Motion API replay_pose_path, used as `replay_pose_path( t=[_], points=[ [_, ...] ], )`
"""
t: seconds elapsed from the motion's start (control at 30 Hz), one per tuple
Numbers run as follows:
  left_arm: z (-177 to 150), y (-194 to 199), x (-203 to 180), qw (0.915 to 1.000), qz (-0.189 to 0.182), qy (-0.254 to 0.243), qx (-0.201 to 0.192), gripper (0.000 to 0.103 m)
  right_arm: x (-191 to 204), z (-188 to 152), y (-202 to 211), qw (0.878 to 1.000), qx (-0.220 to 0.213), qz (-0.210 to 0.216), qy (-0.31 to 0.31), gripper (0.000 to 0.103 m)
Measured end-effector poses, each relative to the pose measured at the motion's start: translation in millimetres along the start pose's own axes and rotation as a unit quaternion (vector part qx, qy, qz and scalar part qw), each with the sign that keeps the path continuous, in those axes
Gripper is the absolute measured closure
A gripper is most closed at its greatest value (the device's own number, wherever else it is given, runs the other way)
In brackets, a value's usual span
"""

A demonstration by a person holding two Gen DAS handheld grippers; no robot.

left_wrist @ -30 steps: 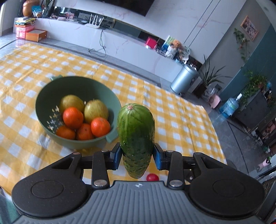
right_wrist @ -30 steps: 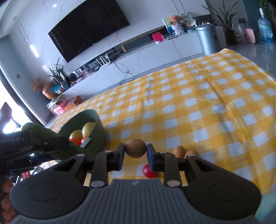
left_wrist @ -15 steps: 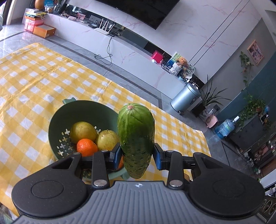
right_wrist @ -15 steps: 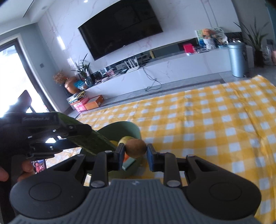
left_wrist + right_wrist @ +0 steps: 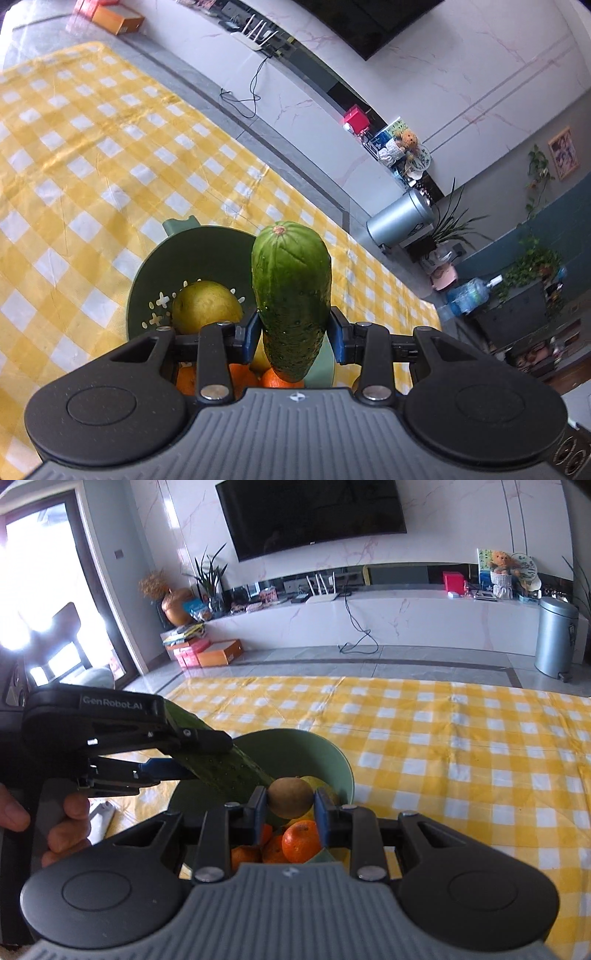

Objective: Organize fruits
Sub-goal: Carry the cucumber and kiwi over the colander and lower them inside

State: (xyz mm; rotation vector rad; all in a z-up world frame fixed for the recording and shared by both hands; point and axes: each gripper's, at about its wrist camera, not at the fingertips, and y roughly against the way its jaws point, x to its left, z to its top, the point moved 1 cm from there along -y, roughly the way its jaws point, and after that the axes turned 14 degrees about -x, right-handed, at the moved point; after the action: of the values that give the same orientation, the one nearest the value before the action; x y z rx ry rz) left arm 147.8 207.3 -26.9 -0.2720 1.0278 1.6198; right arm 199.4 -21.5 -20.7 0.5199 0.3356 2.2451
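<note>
Two wrist-camera views look down over a counter (image 5: 74, 155) covered in a yellow-and-white checked cloth. On it stands a round green plastic colander bowl (image 5: 147, 295) with cross-shaped drain holes and a small handle tab on its far rim. Inside the bowl lie a yellowish-green pear (image 5: 207, 308) and several small orange mandarins (image 5: 301, 840), partly hidden behind the tools. The left hand-held gripper (image 5: 291, 332), black with blue pads, is clamped on the lower half of a bumpy dark green cucumber (image 5: 291, 288), which stands upright above the near side of the bowl, stem end uppermost. In the right wrist view the same cucumber slants down over the bowl's rim, and a person's hand (image 5: 62, 827) grips the left tool's handle. The right hand-held gripper (image 5: 290, 801) is clamped on a small round brown fruit (image 5: 290, 797), which hangs above the mandarins, just beside the cucumber's lower end; whether the two touch cannot be told. Beyond the counter are a grey tiled floor, a white marble media shelf, a wall-mounted television (image 5: 310, 513) and a silver pedal bin (image 5: 556, 635).
</note>
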Motion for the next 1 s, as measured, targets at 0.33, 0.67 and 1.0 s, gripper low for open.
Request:
replay_pose_path(
  t=[0.33, 0.67, 1.0],
  points=[
    [11, -19, 43, 0.9975, 0.007, 0.070, 0.008, 0.060, -3, -5, -34, 0.999, 0.032, -0.009, 0.008, 0.079],
    [7, -26, 50, 0.9981, 0.047, 0.038, 0.008, 0.054, 10, -5, -53, 0.998, 0.048, -0.003, 0.029, 0.079],
    [15, 5, 32, 0.9976, 0.051, -0.033, -0.034, 0.044, 32, -15, -59, 0.996, 0.082, 0.036, 0.021, 0.079]
  ],
)
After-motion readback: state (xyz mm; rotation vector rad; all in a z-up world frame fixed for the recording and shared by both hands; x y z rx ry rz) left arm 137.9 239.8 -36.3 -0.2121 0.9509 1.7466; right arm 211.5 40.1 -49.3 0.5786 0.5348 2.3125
